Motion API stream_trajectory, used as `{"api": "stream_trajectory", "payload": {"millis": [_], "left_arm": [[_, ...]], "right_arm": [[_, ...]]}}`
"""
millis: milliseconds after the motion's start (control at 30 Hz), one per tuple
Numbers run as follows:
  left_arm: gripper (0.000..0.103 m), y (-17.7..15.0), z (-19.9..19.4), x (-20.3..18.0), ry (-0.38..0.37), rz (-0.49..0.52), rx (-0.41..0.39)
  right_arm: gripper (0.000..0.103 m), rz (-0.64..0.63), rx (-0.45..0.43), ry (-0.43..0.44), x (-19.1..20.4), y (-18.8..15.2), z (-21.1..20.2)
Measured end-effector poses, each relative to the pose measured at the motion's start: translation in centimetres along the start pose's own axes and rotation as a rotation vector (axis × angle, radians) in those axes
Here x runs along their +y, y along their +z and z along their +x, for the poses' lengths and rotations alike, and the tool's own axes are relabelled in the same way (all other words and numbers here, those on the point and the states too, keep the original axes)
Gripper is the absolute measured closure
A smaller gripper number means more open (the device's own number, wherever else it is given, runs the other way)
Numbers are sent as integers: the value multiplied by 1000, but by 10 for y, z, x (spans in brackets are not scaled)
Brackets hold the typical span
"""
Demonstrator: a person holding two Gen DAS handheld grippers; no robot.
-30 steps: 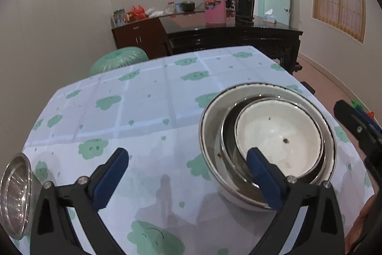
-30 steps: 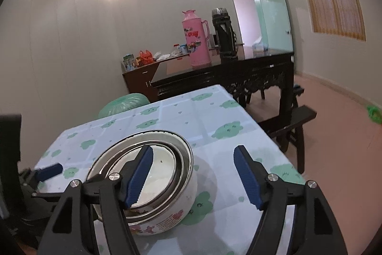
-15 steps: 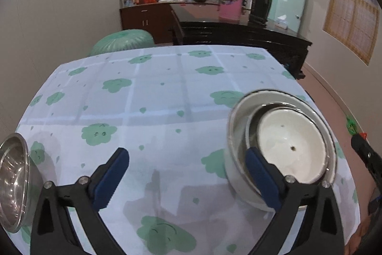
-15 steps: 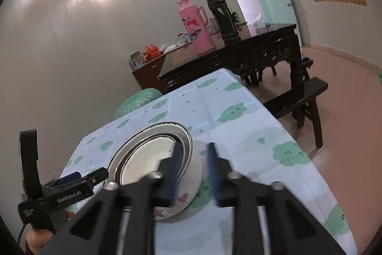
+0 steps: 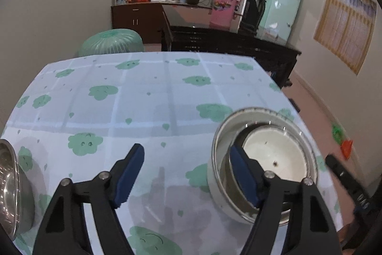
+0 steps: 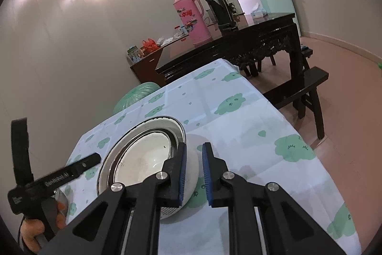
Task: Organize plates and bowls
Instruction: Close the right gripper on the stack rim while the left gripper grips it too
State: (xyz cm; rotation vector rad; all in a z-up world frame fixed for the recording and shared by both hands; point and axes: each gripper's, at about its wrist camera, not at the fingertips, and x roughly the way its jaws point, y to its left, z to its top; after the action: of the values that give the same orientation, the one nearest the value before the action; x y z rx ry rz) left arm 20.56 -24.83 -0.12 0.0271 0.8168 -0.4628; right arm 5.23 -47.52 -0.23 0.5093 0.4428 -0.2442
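Right gripper [image 6: 193,167] pinches the near rim of nested bowls [image 6: 143,157] on a cloud-print tablecloth [image 6: 250,126], the left gripper [image 6: 78,165] just beside the bowls.

left gripper [image 5: 183,175]: black arms | blue ribbed pads | silver screws | right gripper [image 6: 193,170]: same

A white bowl [image 5: 274,154] is sitting nested inside steel bowls [image 5: 219,147], while another steel bowl [image 5: 9,192] is resting well apart.

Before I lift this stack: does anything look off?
Yes. The inner bowls sit off-centre in the outer bowl, crowded to its right side, and a dark speck lies in the innermost one.
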Motion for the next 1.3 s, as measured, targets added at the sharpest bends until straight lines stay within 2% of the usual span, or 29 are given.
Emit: {"api": "stream_trajectory", "payload": {"millis": [267,467,500,533,600,700,733,767,800,833,967,1167,1300], "left_arm": [[28,2,7,-2,-4,2,32],[26,7,-2,9,1,-22,19],[26,9,-3,13,6,-30,17],[26,10,-4,15,10,-32,18],[26,12,-2,20,13,-38,26],[26,13,6,18,17,-21,48],[26,12,10,16,26,-7,56],[27,12,14,12,39,8,65],[28,11,16,10,43,18,73],[28,11,17,9,45,23,78],[30,13,17,9,61,30,76],[50,15,30,10,47,25,126],[56,13,40,5,34,40,153]], "right_arm": [[88,4,3,22,2,4,-2],[85,-15,-1,15,4,8,-6],[75,-13,-10,20,3,9,-9],[52,-10,-19,26,2,11,-12],[29,8,-54,48,-2,15,-19],[30,-8,-37,72,-2,23,-21],[35,-8,-32,66,-2,25,-20],[41,-7,-18,58,-1,26,-17],[58,-14,19,51,1,28,-11],[68,-19,52,43,2,28,-5],[71,-38,139,11,8,22,16],[75,-83,169,-71,18,22,24],[77,-87,207,-99,17,22,35]]}}
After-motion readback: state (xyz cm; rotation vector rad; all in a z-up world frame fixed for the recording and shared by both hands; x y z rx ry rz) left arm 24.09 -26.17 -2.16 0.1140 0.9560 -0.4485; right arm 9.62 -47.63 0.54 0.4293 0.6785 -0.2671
